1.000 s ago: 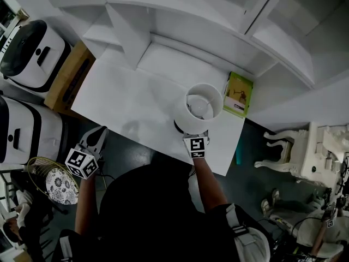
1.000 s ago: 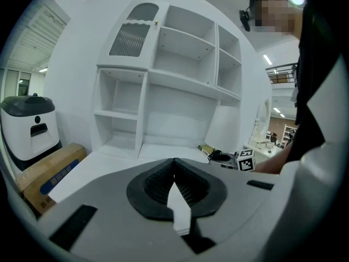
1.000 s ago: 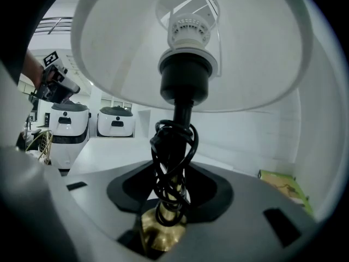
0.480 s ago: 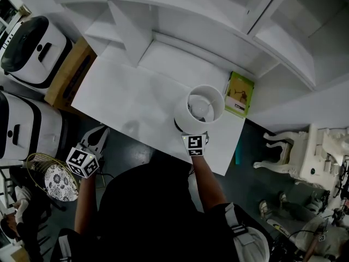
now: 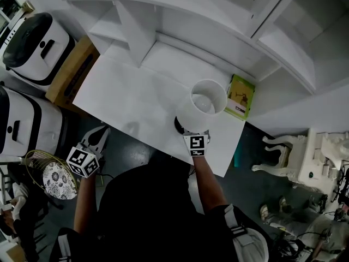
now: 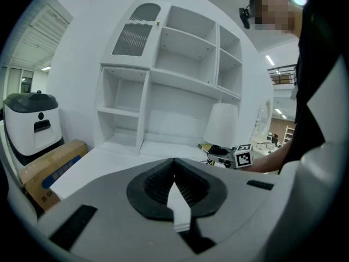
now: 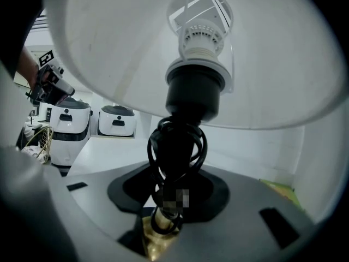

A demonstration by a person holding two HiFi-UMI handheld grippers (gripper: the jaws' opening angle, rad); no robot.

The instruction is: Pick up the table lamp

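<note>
A table lamp [image 5: 196,113] with a white drum shade stands near the front right of the white table [image 5: 131,102]. My right gripper [image 5: 194,135] reaches under the shade from the table's front edge. In the right gripper view the lamp's black stem [image 7: 180,146], wrapped in black cord above a brass part, sits between the jaws, which are closing on it; the right gripper [image 7: 170,214] holds it. The shade [image 7: 109,48] and bulb fill the view above. My left gripper [image 5: 96,137] hangs off the table's front left, shut and empty. From the left gripper [image 6: 178,201] view the lamp [image 6: 222,125] shows far right.
A green book [image 5: 240,96] lies just right of the lamp. A white shelf unit [image 5: 180,15] rises behind the table. Two white appliances [image 5: 32,42] and a cardboard box [image 5: 71,76] stand at the left, a wire basket [image 5: 46,173] below them. A white chair [image 5: 283,157] is at the right.
The lamp's shade now shows more of its side wall and leans a little toward the shelf. The right hand stays at the stem. The left gripper has not moved.
</note>
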